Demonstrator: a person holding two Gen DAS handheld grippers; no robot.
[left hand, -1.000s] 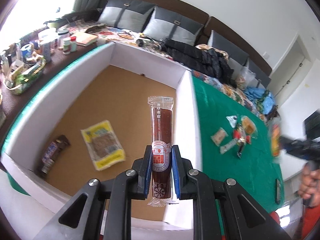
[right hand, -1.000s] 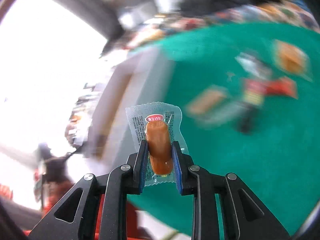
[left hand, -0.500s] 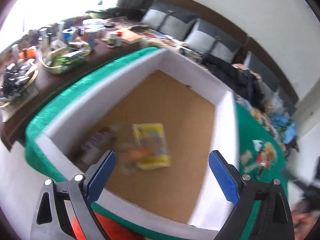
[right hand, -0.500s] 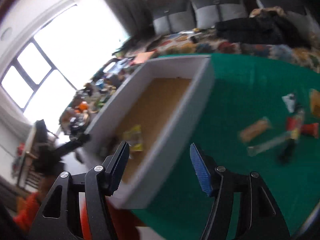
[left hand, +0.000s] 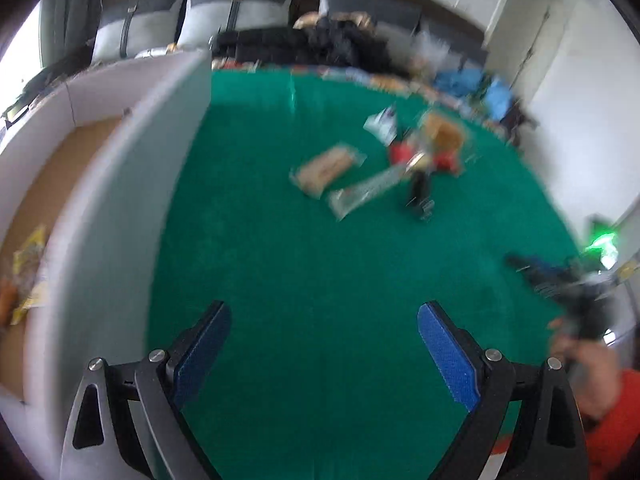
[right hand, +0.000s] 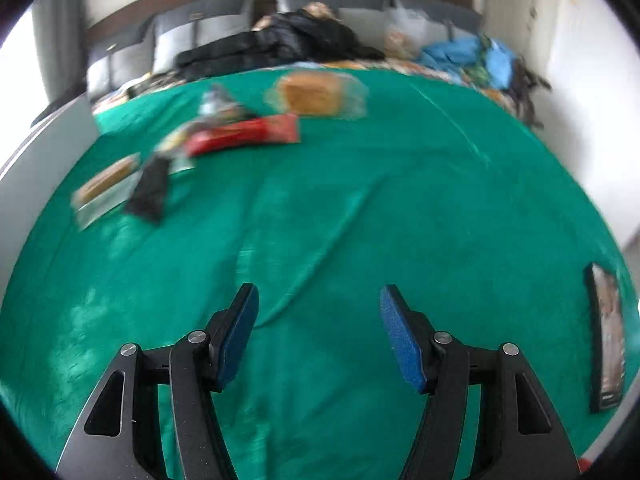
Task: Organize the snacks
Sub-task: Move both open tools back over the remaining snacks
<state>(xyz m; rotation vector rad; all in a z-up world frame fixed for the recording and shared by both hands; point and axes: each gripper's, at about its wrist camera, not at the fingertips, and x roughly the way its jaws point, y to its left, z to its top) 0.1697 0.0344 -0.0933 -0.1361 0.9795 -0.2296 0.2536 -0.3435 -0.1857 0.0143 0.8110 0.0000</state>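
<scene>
Green cloth (right hand: 360,220) in view, white box (left hand: 112,184) at its edge. Both held snacks were released into that box; left gripper (left hand: 324,344) and right gripper (right hand: 316,332) are now spread, empty. Remaining snack pile (left hand: 384,168) lies well clear of box; next pick is likely there.

Blurred snack packets (left hand: 384,176) clustered on the green cloth (left hand: 320,280), yellow packet (left hand: 30,268) inside the box (left hand: 120,184)

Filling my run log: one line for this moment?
left gripper: open, empty | right gripper: open, empty | snacks: on green cloth
</scene>
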